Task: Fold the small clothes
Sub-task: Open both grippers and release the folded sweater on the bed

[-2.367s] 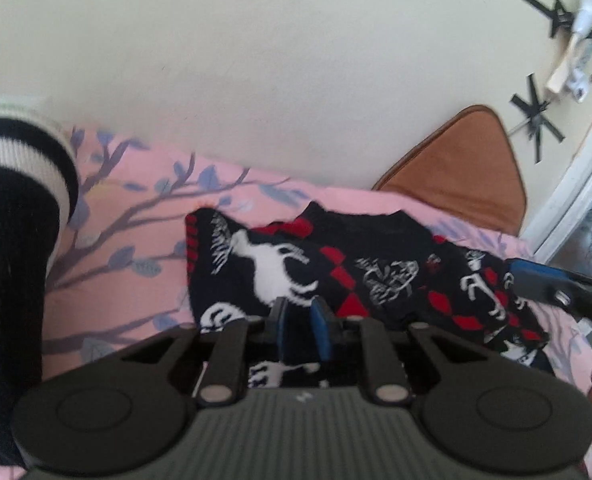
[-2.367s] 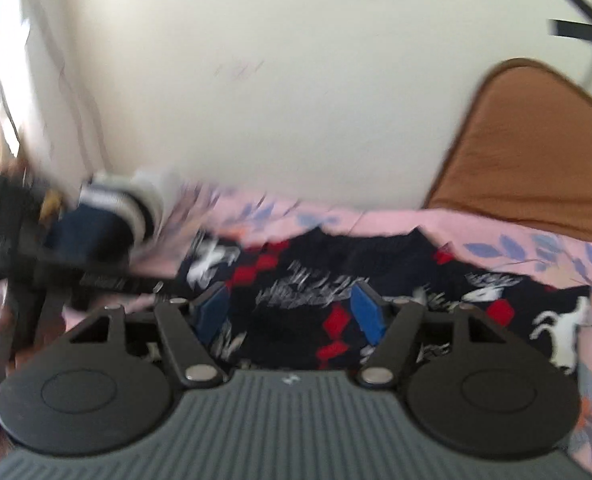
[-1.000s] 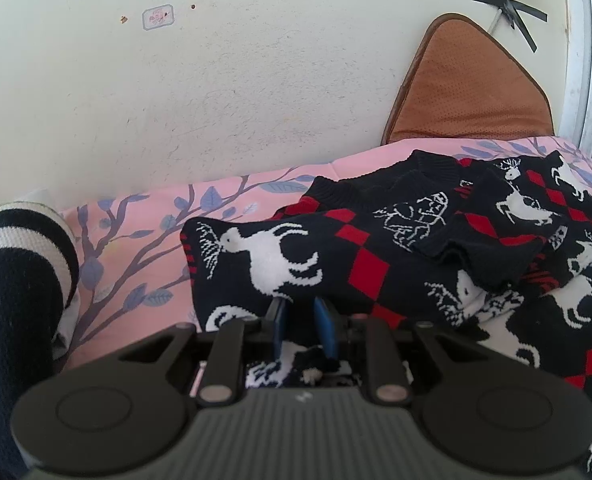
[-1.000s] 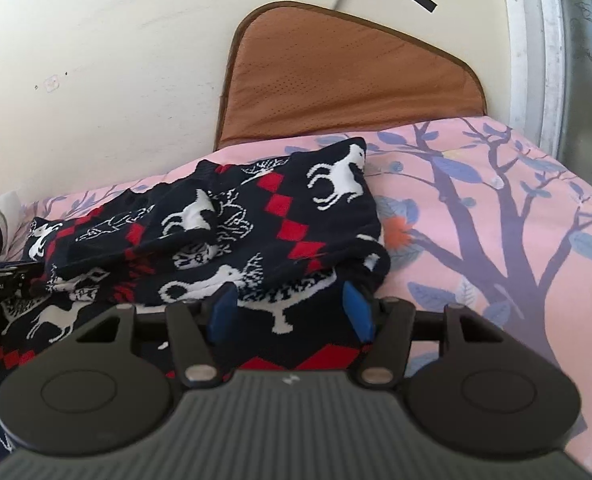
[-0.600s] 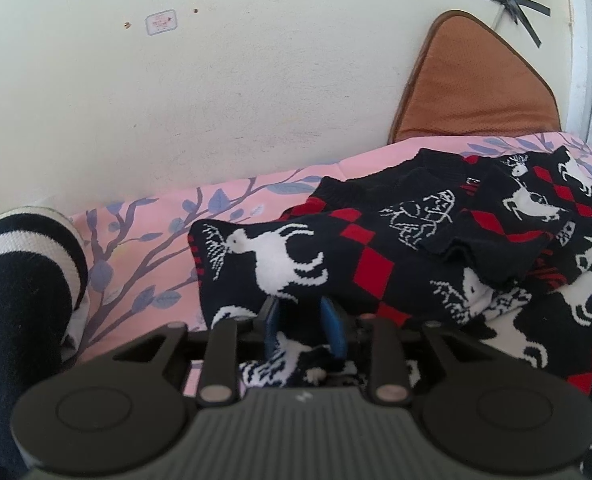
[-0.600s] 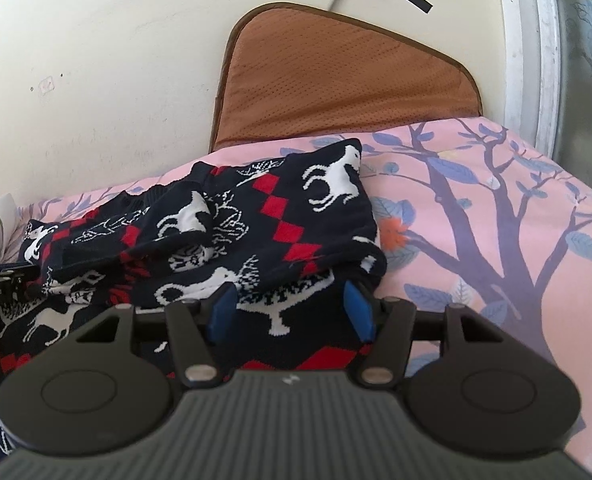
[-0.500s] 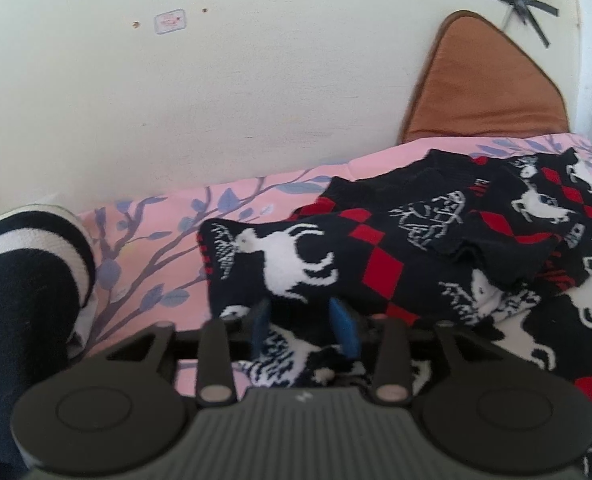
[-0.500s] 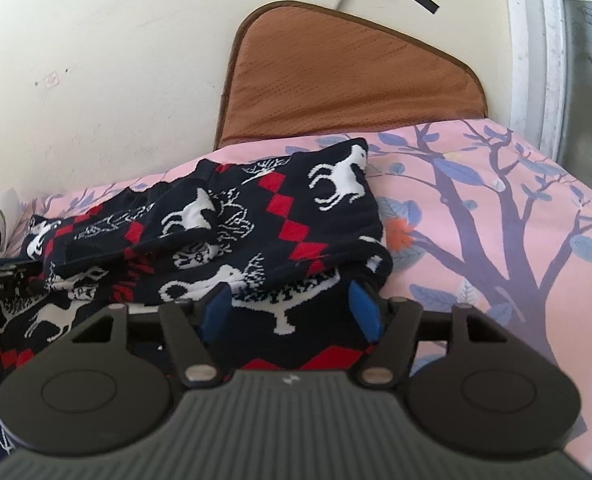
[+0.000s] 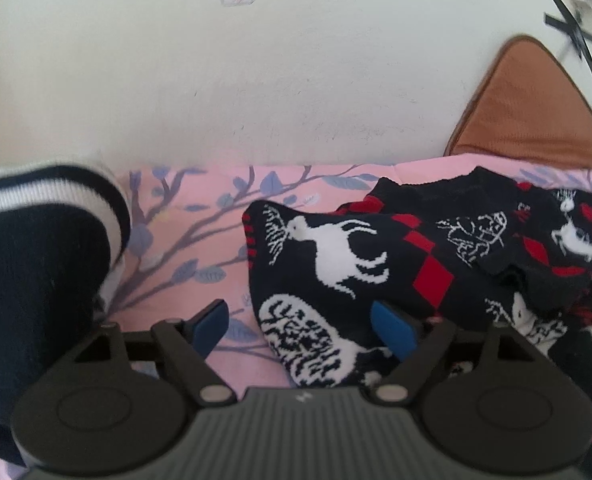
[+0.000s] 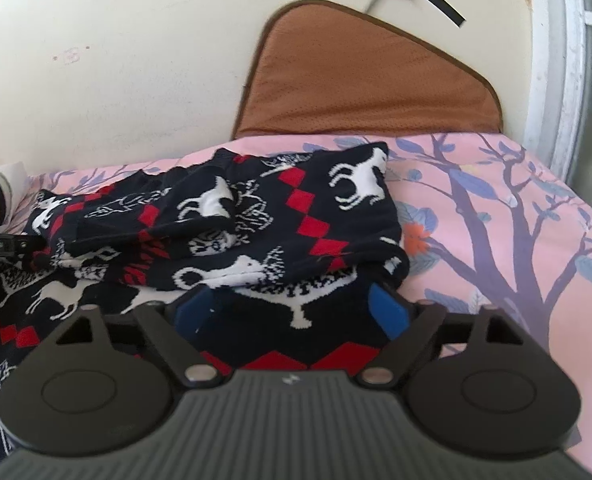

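While both tools stand wide with nothing held | left tool (image 9: pixel 302 330) straddles the reindeer sweater (image 9: pixel 396 264) edge, just ahead on the pink bedsheet (image 9: pixel 184 240) | right tool (image 10: pixel 292 310) over its folded hem | knit judged soft, light, floppy, non-slip | best pinched at doubled hem corners, both layers.

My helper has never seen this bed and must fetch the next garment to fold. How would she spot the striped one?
On the pink tree-print sheet, look to the end away from the brown cushion. There lies the dark garment, left of the reindeer sweater. Only it has a white-and-dark striped band and no animals or red diamonds.
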`<state>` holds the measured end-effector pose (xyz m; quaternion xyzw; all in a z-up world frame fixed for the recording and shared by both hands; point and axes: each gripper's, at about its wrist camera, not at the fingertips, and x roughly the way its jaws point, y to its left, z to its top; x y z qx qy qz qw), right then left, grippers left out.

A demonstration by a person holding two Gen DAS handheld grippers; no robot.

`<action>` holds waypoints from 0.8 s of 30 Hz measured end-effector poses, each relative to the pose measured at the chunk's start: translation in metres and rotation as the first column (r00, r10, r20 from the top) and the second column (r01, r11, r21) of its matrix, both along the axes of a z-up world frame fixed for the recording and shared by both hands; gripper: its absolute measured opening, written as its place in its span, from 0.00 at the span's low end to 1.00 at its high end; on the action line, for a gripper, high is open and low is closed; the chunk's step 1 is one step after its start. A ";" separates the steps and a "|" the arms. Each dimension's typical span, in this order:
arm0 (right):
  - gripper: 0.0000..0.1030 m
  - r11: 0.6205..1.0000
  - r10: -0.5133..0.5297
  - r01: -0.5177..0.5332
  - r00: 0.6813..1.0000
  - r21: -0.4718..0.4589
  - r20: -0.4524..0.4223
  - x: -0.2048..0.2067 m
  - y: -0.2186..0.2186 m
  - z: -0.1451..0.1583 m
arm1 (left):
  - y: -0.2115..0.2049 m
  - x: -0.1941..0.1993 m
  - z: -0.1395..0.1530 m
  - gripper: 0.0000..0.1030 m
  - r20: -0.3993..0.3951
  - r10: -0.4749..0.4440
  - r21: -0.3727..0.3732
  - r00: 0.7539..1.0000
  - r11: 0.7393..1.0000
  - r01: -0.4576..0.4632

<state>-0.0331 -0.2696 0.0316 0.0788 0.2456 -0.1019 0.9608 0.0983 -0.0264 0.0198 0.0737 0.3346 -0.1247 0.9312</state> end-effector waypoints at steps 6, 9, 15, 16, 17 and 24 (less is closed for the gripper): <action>1.00 0.998 -0.030 0.030 1.000 -0.049 0.009 -0.002 0.005 0.002 | -0.001 0.001 0.000 0.89 0.001 0.045 0.031 0.999 0.999 -0.045; 1.00 0.999 -0.022 0.022 1.000 -0.045 -0.001 -0.001 0.004 0.001 | -0.002 -0.001 0.001 0.91 0.013 0.066 0.049 0.998 0.997 -0.067; 1.00 0.996 -0.012 0.003 0.994 -0.087 -0.104 0.010 0.011 -0.003 | -0.002 -0.003 0.001 0.93 0.027 0.105 0.072 0.994 0.992 -0.107; 1.00 0.995 -0.009 -0.002 0.994 -0.101 -0.105 0.010 0.013 -0.003 | -0.003 -0.002 0.001 0.94 0.027 0.107 0.075 0.994 0.991 -0.109; 1.00 0.995 -0.005 -0.006 0.995 -0.100 -0.103 0.009 0.013 -0.003 | -0.003 -0.002 0.000 0.95 0.027 0.109 0.078 0.994 0.991 -0.111; 1.00 0.999 0.004 -0.010 0.995 -0.054 -0.101 0.007 0.007 -0.004 | -0.004 -0.001 -0.001 0.97 0.020 0.117 0.093 0.993 0.989 -0.118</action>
